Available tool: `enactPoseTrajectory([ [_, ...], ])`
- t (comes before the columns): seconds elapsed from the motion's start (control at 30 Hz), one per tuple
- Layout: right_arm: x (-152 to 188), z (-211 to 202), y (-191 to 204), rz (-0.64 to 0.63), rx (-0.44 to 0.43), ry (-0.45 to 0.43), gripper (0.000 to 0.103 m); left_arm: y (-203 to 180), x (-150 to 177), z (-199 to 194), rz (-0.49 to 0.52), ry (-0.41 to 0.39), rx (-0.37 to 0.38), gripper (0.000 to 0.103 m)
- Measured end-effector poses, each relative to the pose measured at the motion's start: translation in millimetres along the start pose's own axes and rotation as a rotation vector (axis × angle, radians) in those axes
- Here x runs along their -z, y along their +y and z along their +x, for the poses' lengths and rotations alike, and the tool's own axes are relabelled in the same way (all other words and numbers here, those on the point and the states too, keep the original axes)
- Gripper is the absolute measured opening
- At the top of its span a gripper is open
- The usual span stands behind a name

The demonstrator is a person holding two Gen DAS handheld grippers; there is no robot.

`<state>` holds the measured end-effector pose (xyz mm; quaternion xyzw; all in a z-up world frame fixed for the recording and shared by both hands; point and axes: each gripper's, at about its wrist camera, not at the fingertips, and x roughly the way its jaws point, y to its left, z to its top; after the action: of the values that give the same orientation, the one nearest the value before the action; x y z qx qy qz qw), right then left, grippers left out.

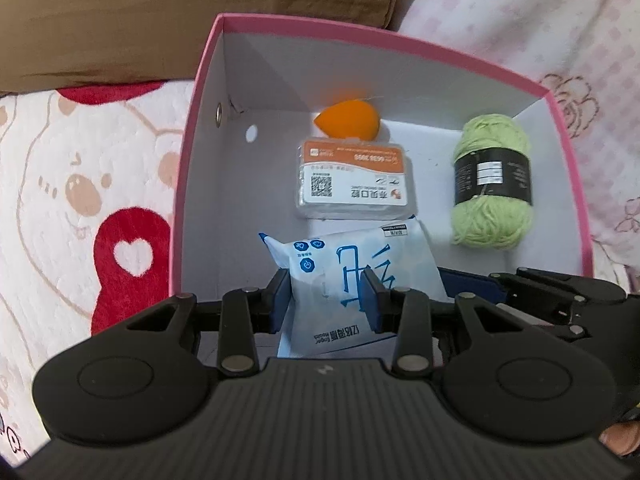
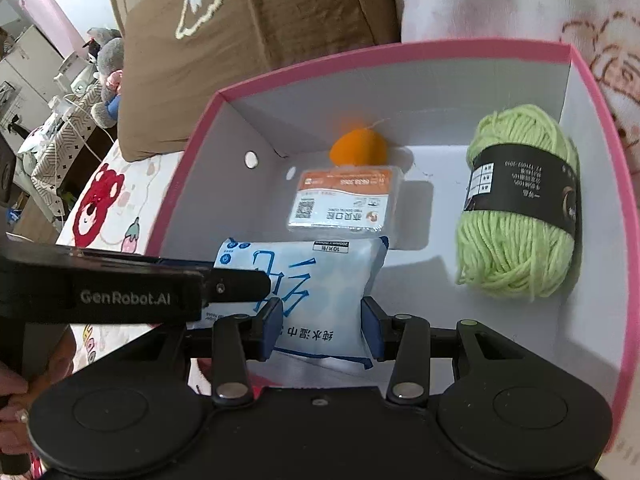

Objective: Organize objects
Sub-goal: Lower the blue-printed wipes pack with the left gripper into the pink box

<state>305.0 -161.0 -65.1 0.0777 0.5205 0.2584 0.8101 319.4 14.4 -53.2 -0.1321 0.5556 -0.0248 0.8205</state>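
Nearest in both wrist views is a pale blue pack of wet wipes (image 1: pixel 340 280), held by both tools at once over the near end of a pink box. The left gripper (image 1: pixel 326 298) has its two blue pads pressed against the sides of the pack, jaws drawn in narrow around it, and the right gripper (image 2: pixel 320 328) clamps the same pack in the same way from the other side, its pads squeezing the soft wrapper. In the right wrist view the body of the left tool crosses in from the left and covers the pack's near corner; part of a hand (image 2: pixel 16 400) shows at the lower left edge. The pack hangs tilted, its far end down inside the box (image 1: pixel 208 80), whose walls are white inside with a pink rim. Just beyond the pack, lying flat on the box floor, is a small clear plastic case with an orange and white label (image 1: pixel 354 178). Behind that, against the far wall, sits an orange teardrop sponge (image 1: pixel 348 120), close to the case. Off to the right, well apart from both, a skein of light green yarn (image 1: pixel 492 184) with a black paper band lies on the floor near the right wall. The box rests on a pink patterned bedspread (image 1: pixel 560 20), with a brown pillow (image 1: pixel 160 12) behind it.
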Motion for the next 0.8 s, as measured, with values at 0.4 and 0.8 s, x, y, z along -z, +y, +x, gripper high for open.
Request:
enactPoseTrajectory([
  [0.4, 2.9, 13.7, -5.9, 0.0, 0.037, 0.032, 0.048, 2.5, 1.3, 17.6, -0.021, 0.03, 0.016, 0.035],
  [0.8, 3.6, 27.3, -3.8, -0.024, 0.125, 0.057, 0.046, 0.5, 0.5, 30.0, 0.009, 0.039, 0.018, 0.036],
])
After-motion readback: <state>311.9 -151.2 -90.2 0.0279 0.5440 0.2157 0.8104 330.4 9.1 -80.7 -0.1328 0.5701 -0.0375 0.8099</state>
